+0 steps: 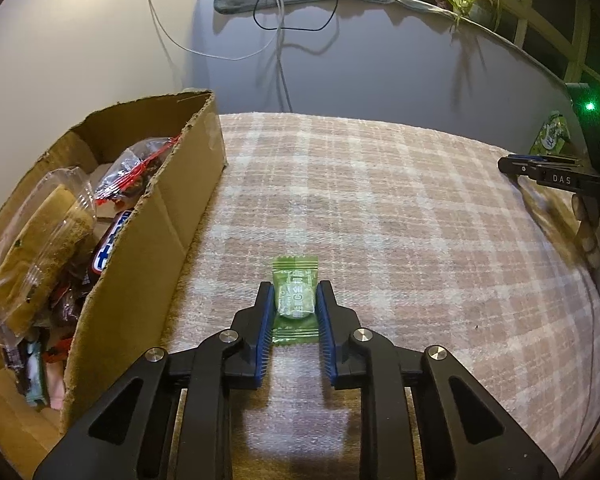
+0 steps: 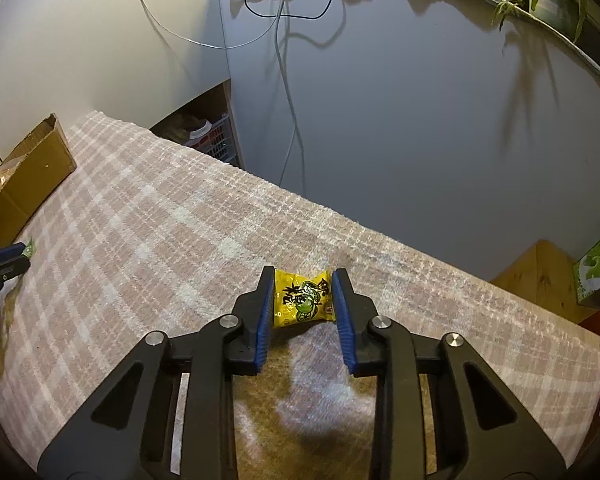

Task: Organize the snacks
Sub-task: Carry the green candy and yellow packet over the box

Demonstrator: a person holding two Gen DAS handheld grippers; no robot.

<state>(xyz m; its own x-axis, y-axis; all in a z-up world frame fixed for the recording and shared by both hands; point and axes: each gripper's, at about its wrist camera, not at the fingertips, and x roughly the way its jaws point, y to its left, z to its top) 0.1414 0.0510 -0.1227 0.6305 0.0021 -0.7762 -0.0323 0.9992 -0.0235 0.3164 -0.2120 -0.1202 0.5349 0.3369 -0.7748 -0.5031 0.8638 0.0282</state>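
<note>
A pink-and-cream plaid cloth [image 1: 380,200] covers the table, and at its left edge an open brown cardboard box [image 1: 148,248] stands full of wrapped snacks. The left gripper [image 1: 294,300] has its blue-padded jaws pinching a small green candy wrapper [image 1: 295,296] lying on the cloth just beside the box. Well apart to the right, the right gripper [image 2: 303,294] has a small yellow candy packet [image 2: 303,300] between its jaws, both pads touching the wrapper's ends near the table's far edge.

You've got dim, warm light w/ a bright patch on the plaid cloth [image 1: 380,208] by its near edge. Cables [image 2: 288,80] cast hard shadows on the wall [image 2: 420,120]. Fisheye bends edges; corners vignette black.
</note>
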